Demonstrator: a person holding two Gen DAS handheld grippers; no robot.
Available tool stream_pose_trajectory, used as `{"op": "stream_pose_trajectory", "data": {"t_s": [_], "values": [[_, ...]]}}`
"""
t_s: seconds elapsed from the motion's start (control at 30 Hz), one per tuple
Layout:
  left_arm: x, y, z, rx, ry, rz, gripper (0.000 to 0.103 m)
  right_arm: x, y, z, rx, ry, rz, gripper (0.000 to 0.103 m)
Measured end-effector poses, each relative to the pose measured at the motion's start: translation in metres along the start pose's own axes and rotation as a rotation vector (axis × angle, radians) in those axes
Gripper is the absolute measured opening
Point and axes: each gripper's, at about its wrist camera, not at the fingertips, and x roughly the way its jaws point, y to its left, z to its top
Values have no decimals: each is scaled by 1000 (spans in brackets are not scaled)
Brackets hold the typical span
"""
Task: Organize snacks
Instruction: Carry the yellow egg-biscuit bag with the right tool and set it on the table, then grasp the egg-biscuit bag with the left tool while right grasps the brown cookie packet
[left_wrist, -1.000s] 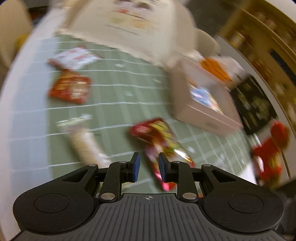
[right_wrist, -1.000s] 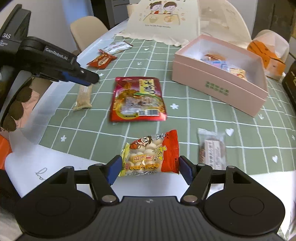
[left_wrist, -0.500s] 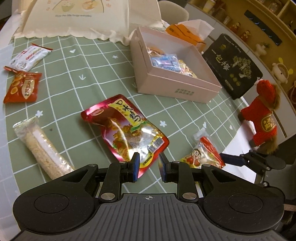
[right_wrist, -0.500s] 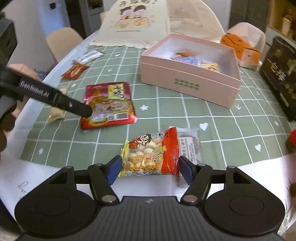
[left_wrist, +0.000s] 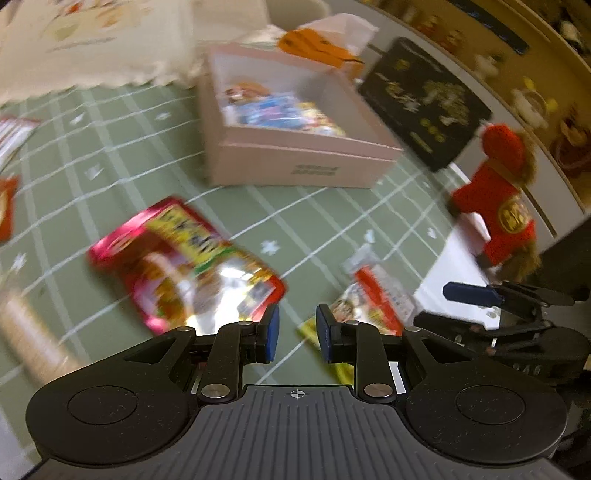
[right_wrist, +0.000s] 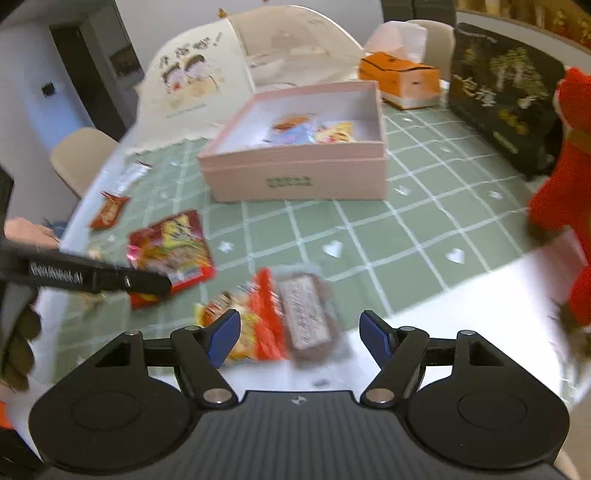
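Both grippers have swung rightward toward the pink box (right_wrist: 295, 181).
Right gripper (right_wrist: 297, 336), just widened, hovers apart over yellow-red snack (right_wrist: 251, 328); left gripper (left_wrist: 295, 332) nearly together, empty.

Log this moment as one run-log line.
left gripper: narrow gap, empty | right gripper: just opening, over yellow-red snack packet | open pink cardboard box: partly filled

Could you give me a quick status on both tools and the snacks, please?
Left tool narrow gap, empty. Right tool open wide over yellow-red packet and brown bar. Pink box part-filled; path clear.
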Motion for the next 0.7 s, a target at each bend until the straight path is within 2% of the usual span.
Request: {"op": "stream_pose_trajectory", "data": {"t_s": [0.13, 0.23, 0.37, 0.5, 0.63, 0.67, 0.7], "values": [[22, -21, 14, 99, 3, -39, 26, 2, 0, -14, -48, 46, -49, 72], [40, -34, 14, 173, 34, 1, 26, 10, 1, -21, -82, 73, -117, 72], [41, -34, 5, 180, 60, -18, 27, 18, -2, -21, -86, 66, -163, 72], [25, -26, -6, 169, 87, 2, 30, 30, -4, -7, -51, 57, -140, 72], [8, -17, -18, 148, 103, -6, 30, 47, 10, 6, -86, 47, -107, 73], [5, -16, -20, 149, 103, 0, 30, 51, 15, 9, -101, 48, -96, 71], [2, -16, -22, 163, 96, 18, 30, 53, 21, 11, -124, 46, -78, 62]]}}
